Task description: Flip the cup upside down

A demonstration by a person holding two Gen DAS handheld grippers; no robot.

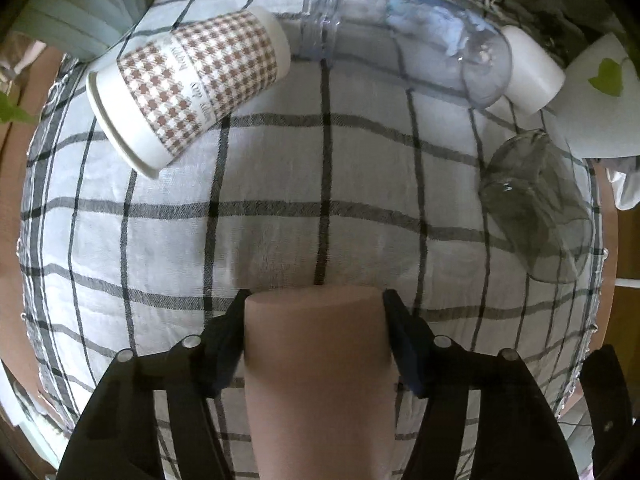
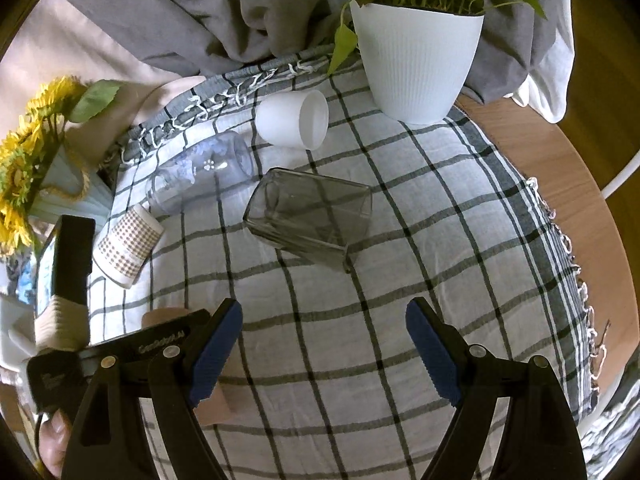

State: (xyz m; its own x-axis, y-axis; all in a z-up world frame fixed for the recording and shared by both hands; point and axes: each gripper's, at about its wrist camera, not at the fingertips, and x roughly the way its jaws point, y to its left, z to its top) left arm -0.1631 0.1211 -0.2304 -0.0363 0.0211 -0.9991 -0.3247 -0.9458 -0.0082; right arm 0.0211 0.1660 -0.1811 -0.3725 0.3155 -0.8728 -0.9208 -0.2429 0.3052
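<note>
My left gripper (image 1: 316, 334) is shut on a plain pinkish-beige cup (image 1: 318, 364), its flat closed end pointing away from the camera, just above the checked cloth (image 1: 320, 208). The same cup (image 2: 168, 315) shows partly behind the left gripper in the right wrist view. My right gripper (image 2: 324, 348) is open and empty over the cloth (image 2: 360, 320). A smoky grey glass (image 2: 308, 216) lies on its side ahead of it; it also shows in the left wrist view (image 1: 536, 204).
On the cloth lie a houndstooth paper cup (image 1: 188, 88) (image 2: 126, 242), a clear bottle (image 1: 400, 36) (image 2: 200, 176) and a white cup (image 1: 532, 68) (image 2: 294, 120). A white plant pot (image 2: 416, 64) stands at the back right, sunflowers in a vase (image 2: 36, 160) at the left.
</note>
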